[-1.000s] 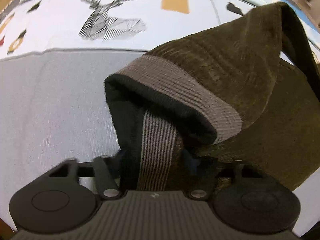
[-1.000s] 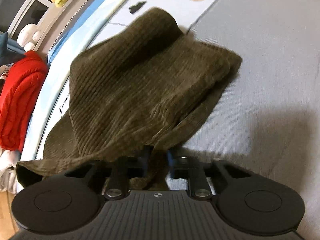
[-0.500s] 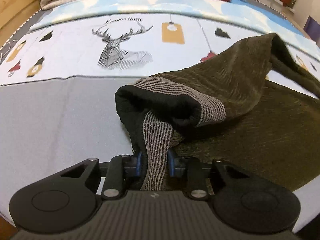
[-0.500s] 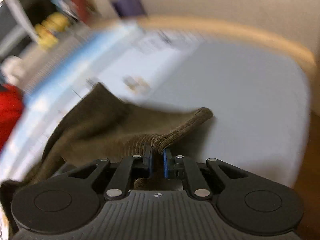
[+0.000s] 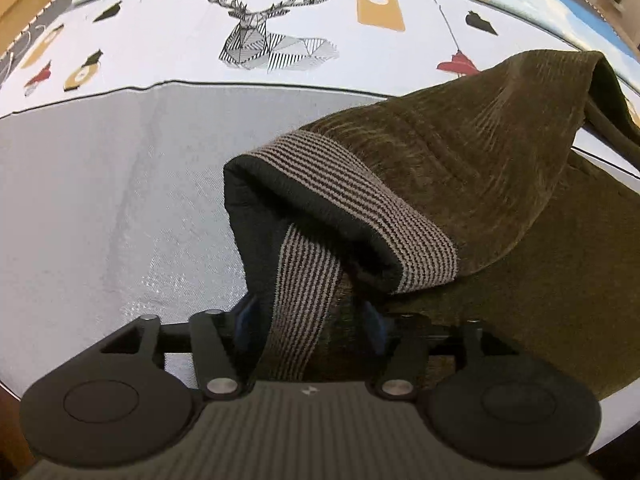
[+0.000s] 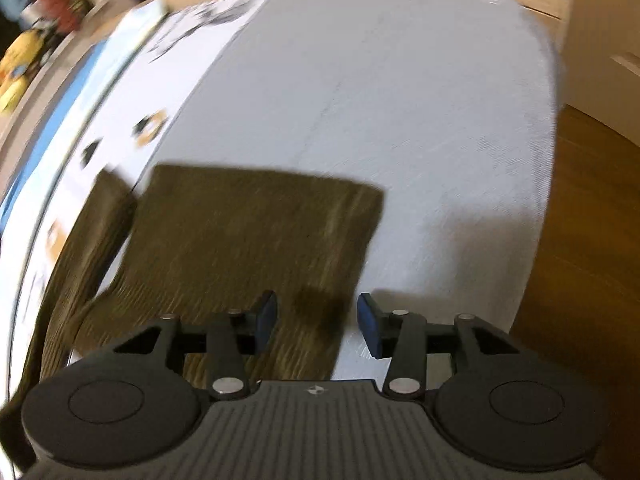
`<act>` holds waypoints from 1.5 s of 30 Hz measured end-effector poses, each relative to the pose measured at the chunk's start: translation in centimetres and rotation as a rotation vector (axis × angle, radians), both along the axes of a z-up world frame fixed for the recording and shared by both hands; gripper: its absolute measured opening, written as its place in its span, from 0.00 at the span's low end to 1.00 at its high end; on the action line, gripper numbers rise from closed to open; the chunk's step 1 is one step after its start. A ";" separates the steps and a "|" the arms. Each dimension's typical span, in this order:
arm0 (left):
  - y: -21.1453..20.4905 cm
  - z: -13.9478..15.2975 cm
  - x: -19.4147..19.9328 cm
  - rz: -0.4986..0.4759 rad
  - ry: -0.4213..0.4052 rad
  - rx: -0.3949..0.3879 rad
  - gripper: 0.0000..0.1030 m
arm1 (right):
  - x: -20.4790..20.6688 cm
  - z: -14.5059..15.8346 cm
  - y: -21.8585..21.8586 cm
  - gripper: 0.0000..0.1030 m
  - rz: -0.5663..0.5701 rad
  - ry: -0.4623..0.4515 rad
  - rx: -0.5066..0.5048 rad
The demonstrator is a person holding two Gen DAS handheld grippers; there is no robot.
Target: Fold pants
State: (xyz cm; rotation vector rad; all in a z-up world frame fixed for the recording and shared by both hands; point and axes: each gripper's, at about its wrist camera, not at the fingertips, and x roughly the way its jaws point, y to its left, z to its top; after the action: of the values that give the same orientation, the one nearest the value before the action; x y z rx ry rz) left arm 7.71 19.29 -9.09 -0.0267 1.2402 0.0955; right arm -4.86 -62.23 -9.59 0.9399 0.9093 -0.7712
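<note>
Olive-brown corduroy pants [image 5: 500, 168] lie on the bed. Their striped grey waistband [image 5: 352, 192] arches up in front of my left gripper [image 5: 306, 320]. The waistband still runs between its blue pads, but the jaws stand spread apart, so the left gripper is open. In the right wrist view a flat folded part of the pants [image 6: 248, 232] lies on the grey sheet. My right gripper [image 6: 318, 320] is open and empty just above its near right corner. That view is motion blurred.
The bed has a grey sheet [image 5: 100, 200] and a white cover with a deer print [image 5: 272, 36]. The bed's edge and wooden floor [image 6: 580, 260] show on the right of the right wrist view. Toys [image 6: 20, 60] sit far left.
My right gripper has let go of the pants hem and opened; the fabric now lies flat. My left gripper's jaws have spread apart around the waistband, which had been pinched half a second ago.
</note>
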 end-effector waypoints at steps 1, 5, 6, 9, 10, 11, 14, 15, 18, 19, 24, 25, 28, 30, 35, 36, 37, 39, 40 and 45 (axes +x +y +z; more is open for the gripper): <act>-0.1 -0.3 0.1 -0.001 0.009 0.013 0.61 | 0.4 -0.4 -0.3 0.46 -0.002 0.005 0.001; -0.3 -1.1 0.3 -0.014 0.033 0.050 0.64 | 2.3 -0.8 0.3 0.31 0.096 0.029 -0.093; -0.3 -1.1 0.3 -0.019 0.032 0.052 0.64 | 3.1 -0.7 0.3 0.09 0.122 0.040 -0.115; -0.5 -1.1 0.2 -0.044 0.020 0.057 0.52 | 2.8 0.2 0.0 0.07 0.119 0.016 -0.155; -0.5 -1.0 0.2 -0.051 0.012 0.066 0.46 | 2.4 0.8 -0.1 0.07 0.105 0.015 -0.182; -0.6 -0.9 0.1 -0.060 0.004 0.068 0.42 | 1.9 1.4 -0.2 0.06 0.074 0.021 -0.213; -1.1 -0.4 -0.3 -0.091 -0.018 0.052 0.37 | 0.0 1.7 -1.0 0.06 -0.046 0.033 -0.207; -1.3 -0.3 -0.6 -0.102 -0.022 0.048 0.36 | -0.3 1.5 -1.1 0.06 -0.066 0.050 -0.202; -1.4 -0.2 -0.9 -0.112 -0.017 0.052 0.36 | -0.5 0.7 -1.3 0.07 -0.071 0.066 -0.177; -1.3 -0.3 -1.0 -0.105 -0.013 0.049 0.36 | -0.1 0.5 -1.2 0.07 -0.033 0.071 -0.166; -0.8 -0.1 -1.1 -0.088 -0.003 0.032 0.41 | 0.8 0.6 -0.5 0.12 0.010 0.161 -0.228; -0.8 -0.1 -1.1 -0.089 -0.005 0.039 0.44 | 0.7 0.9 -0.5 0.14 -0.004 0.173 -0.252; -0.7 0.6 -1.2 -0.075 -0.044 0.045 0.52 | 0.6 2.5 -0.1 0.17 -0.020 0.159 -0.352; -0.5 1.8 -1.3 -0.055 -0.110 0.055 0.52 | 0.8 3.7 0.5 0.24 0.004 0.104 -0.401; -0.1 3.1 -1.1 0.000 -0.187 0.028 0.52 | 2.4 5.2 2.9 0.38 0.202 -0.050 -0.425; 0.0 3.3 -1.0 0.010 -0.196 0.030 0.52 | 2.5 5.5 3.6 0.39 0.251 -0.068 -0.421; 0.1 3.5 -1.0 0.024 -0.209 0.028 0.52 | 2.9 5.5 4.2 0.39 0.285 -0.077 -0.420; 0.5 4.2 -0.8 0.053 -0.245 0.003 0.52 | 3.7 5.8 5.2 0.39 0.337 -0.094 -0.420; 0.6 4.5 -0.8 0.060 -0.268 -0.009 0.52 | 4.1 5.9 5.8 0.39 0.357 -0.104 -0.420; -1.2 5.7 -0.4 -0.018 -0.353 -0.002 0.52 | 5.9 6.9 8.4 0.39 0.428 -0.160 -0.392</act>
State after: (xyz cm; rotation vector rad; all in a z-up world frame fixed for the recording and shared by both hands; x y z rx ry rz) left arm 7.35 18.10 -3.36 -0.0325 0.8881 0.0707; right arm 1.04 -53.88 -2.66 0.4329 0.7476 -0.4728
